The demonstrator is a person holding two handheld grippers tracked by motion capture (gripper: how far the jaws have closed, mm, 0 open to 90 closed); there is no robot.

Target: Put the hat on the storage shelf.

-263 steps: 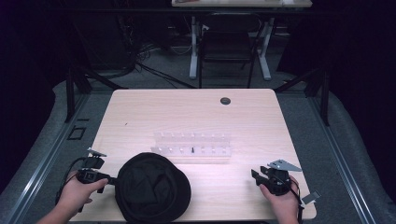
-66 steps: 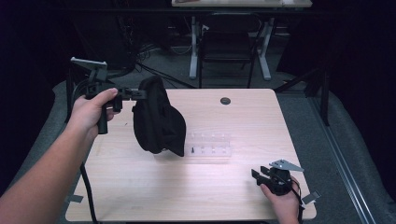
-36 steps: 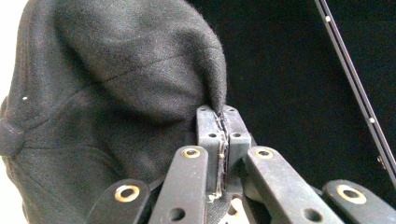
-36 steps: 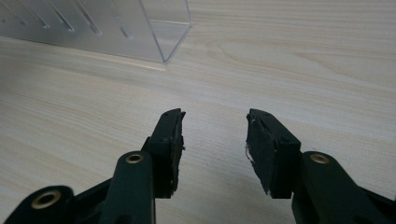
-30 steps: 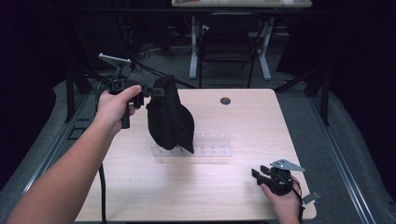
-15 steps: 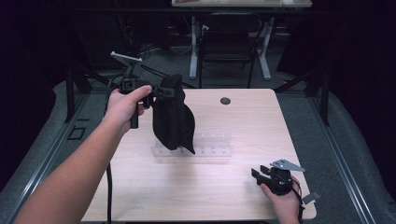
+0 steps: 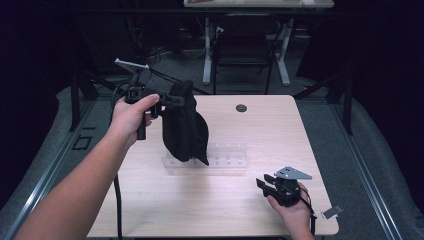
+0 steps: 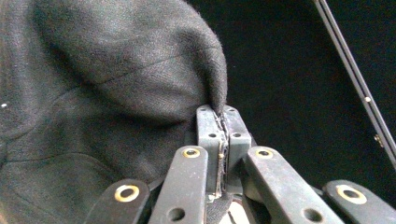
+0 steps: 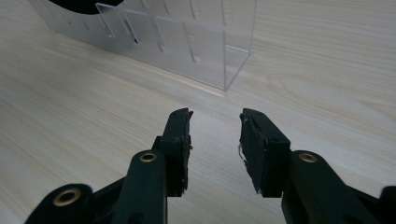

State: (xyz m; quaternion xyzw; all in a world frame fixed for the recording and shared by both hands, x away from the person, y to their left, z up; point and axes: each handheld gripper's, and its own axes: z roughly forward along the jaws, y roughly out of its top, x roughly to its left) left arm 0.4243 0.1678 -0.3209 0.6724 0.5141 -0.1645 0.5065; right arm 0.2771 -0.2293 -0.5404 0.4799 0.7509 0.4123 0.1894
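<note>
— What's the setting like?

— A pale wood-grain table [image 7: 150, 200] on a grey floor [image 7: 365, 165], the room around it dark. Beyond the far edge stands a desk frame with white legs [image 7: 207, 55], and a small dark round disc [image 7: 241, 108] sits near the table's far edge.

— And what lies on the surface?

— A clear acrylic rack [image 7: 225, 157] with slotted compartments, about mid-table. In the right gripper view its corner [image 9: 205, 51] stands just ahead of the jaws.

— Where is the black cap?

— The black cap [image 7: 184, 125] hangs in the air above the left end of the rack, clamped by its edge in the left gripper [image 7: 172, 100]; in the left gripper view the jaws press tight on the fabric [image 8: 140, 93].

— The other one?

— The right gripper [image 7: 265, 182] rests low near the table's near right corner, jaws apart with nothing between them; they have just been closing.
</note>
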